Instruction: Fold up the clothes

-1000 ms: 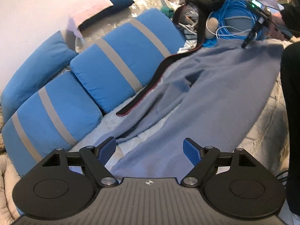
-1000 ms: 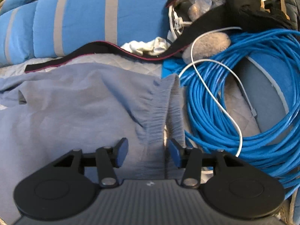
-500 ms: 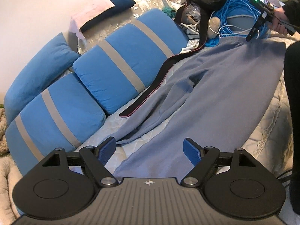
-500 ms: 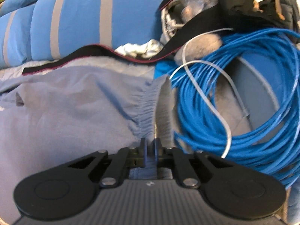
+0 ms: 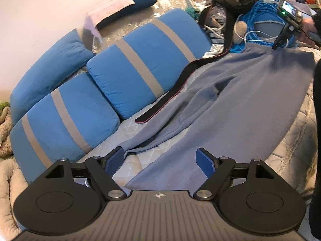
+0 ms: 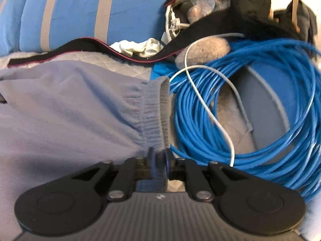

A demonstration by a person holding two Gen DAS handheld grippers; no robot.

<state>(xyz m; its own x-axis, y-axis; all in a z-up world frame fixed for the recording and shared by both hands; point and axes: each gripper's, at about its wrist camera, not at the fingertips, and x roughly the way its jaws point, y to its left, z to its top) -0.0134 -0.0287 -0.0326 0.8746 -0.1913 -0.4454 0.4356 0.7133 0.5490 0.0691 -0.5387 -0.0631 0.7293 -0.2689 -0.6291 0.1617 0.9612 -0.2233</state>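
Right tongs clamp the elastic waistband, ready to lift; grey-blue trousers sprawl across the bed, centre-right. Left tongs gape over a leg's end.

My right tool is clamped on the gathered elastic waistband of grey-blue sweatpants, which spread to the left over a quilted white bed cover. Just right of the waistband lies a big coil of blue cable, with a thin white cord looping across it. Behind the pants, a black strap with a red edge runs along the bed in front of blue cushions with grey stripes.
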